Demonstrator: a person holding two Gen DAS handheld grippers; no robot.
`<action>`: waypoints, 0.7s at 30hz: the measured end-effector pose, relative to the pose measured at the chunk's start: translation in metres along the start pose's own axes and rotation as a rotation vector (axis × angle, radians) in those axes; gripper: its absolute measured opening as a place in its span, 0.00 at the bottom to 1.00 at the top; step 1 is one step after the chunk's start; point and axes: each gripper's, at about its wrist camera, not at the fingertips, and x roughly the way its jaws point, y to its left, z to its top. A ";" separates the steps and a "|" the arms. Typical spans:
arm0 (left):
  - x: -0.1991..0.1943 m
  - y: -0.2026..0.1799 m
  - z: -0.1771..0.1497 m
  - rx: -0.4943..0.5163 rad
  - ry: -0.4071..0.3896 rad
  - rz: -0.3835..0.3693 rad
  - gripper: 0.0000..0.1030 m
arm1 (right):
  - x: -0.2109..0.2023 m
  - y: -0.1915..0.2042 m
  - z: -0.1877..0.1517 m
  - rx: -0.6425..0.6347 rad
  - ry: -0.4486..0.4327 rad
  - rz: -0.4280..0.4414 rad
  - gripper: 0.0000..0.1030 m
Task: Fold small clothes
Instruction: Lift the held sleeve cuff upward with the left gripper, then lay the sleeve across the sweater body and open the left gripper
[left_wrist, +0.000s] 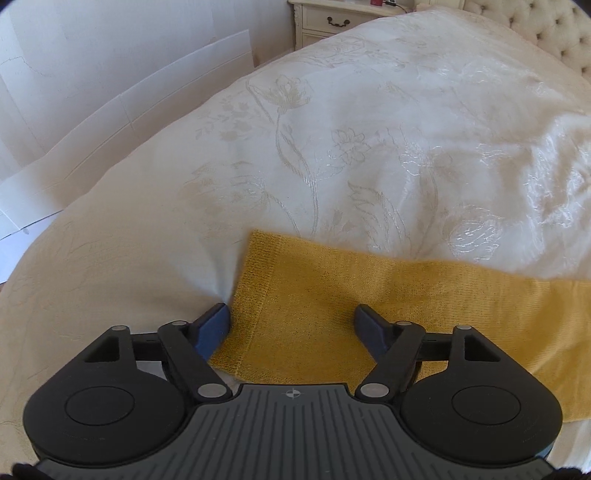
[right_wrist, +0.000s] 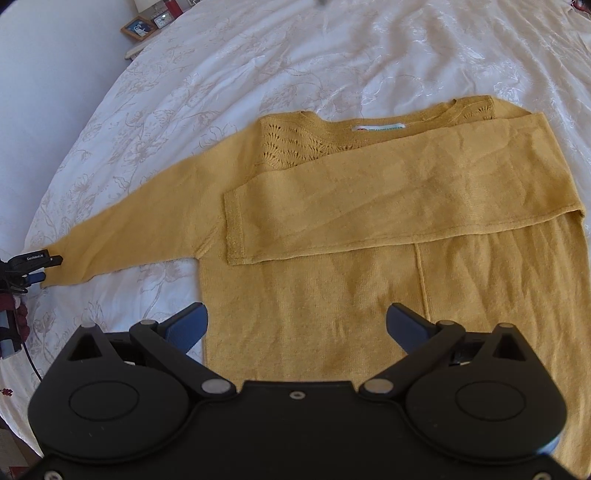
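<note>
- Left wrist view: my left gripper (left_wrist: 291, 325) has its fingers spread wide, one on each side of the cuff (left_wrist: 255, 306) of the sweater's outstretched sleeve, low over the bed (left_wrist: 369, 147). They hold nothing yet. The left finger (left_wrist: 212, 326) sits at the cuff's edge, where the bedspread puckers.
- Risk here, as I judge it: closing now could pinch the bedspread along with the cuff, and the fold would drag the cover. A shallow bite on the thin knit could also slip mid-lift.
- A nightstand (left_wrist: 332, 22) stands beyond the bed; I can read no writing in this view.
- Right wrist view: my right gripper (right_wrist: 297, 325) is also wide and empty, hovering over the lower body of the sweater (right_wrist: 314, 295). The sweater lies flat on the bed; one sleeve (right_wrist: 388, 192) is folded across the chest, the other sleeve (right_wrist: 147, 221) stretches out to my left gripper.
- Risk: pulling that sleeve over could shift the body or disturb the folded sleeve if nothing pins it.
- The neck label (right_wrist: 380, 128) is too small to read. The left gripper bears a white tag reading roughly "GenRobot.AI".
</note>
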 end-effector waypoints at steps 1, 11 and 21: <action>0.002 -0.001 -0.001 0.003 -0.003 0.001 0.71 | 0.001 0.002 0.001 -0.008 0.003 0.000 0.99; -0.030 -0.009 -0.001 0.001 -0.052 -0.029 0.07 | 0.006 0.015 0.002 -0.072 0.024 0.026 0.99; -0.136 -0.068 0.005 -0.041 -0.137 -0.332 0.07 | -0.012 -0.005 -0.010 -0.051 -0.003 0.053 0.99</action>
